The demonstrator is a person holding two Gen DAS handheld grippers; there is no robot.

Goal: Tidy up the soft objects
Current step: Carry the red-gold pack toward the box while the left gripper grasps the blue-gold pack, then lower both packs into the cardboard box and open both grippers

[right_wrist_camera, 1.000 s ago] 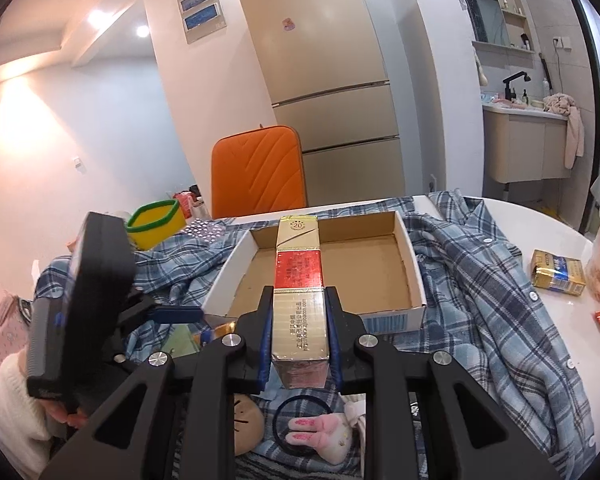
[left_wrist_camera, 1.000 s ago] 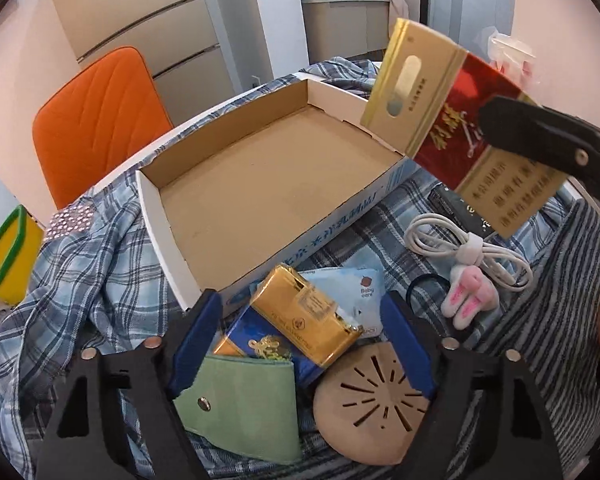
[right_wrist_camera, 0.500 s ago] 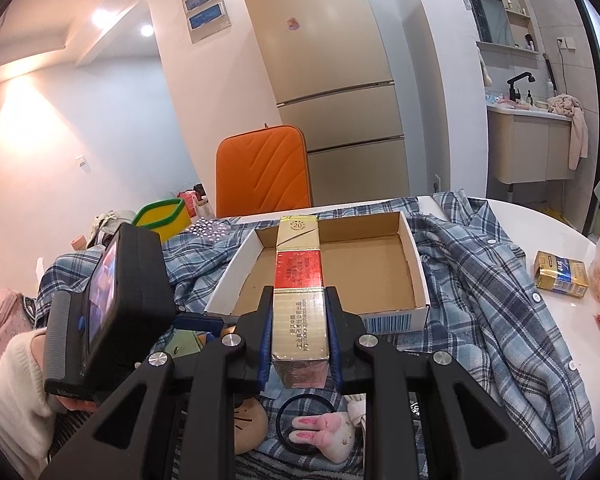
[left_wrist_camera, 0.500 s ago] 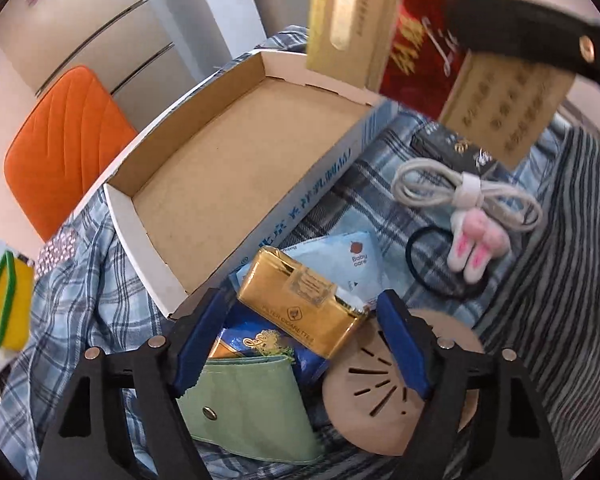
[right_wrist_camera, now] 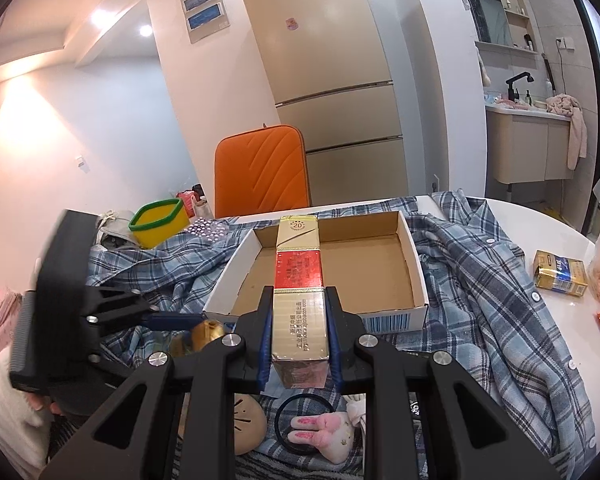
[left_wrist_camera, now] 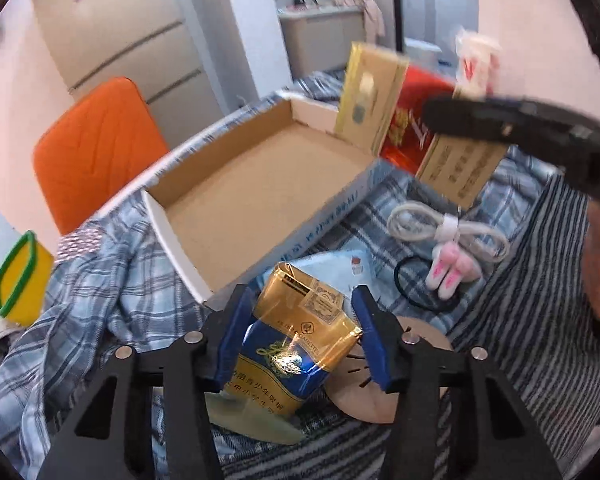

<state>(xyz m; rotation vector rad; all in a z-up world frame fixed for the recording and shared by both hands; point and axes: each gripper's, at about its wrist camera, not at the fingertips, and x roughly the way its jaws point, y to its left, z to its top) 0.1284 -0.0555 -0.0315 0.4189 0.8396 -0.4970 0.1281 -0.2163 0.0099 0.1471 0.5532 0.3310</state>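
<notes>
My left gripper has its jaws closing, and the blue pads press both sides of a gold and blue cigarette pack, held tilted above a green pouch. In the right wrist view, the left gripper shows at the left with the gold pack in it. My right gripper is shut on a long gold and red carton, held over the near edge of an open cardboard box. That carton hangs beyond the box in the left wrist view.
A rabbit plush hair tie, a coiled white cable, a round tan pad and a light-blue wipes pack lie on plaid and striped cloth. Behind stand an orange chair and a yellow tub. Another gold pack lies at the right.
The left jaws have narrowed onto the gold and blue pack and raised it off the green pouch, tilting it. The right gripper and its carton have kept still.
</notes>
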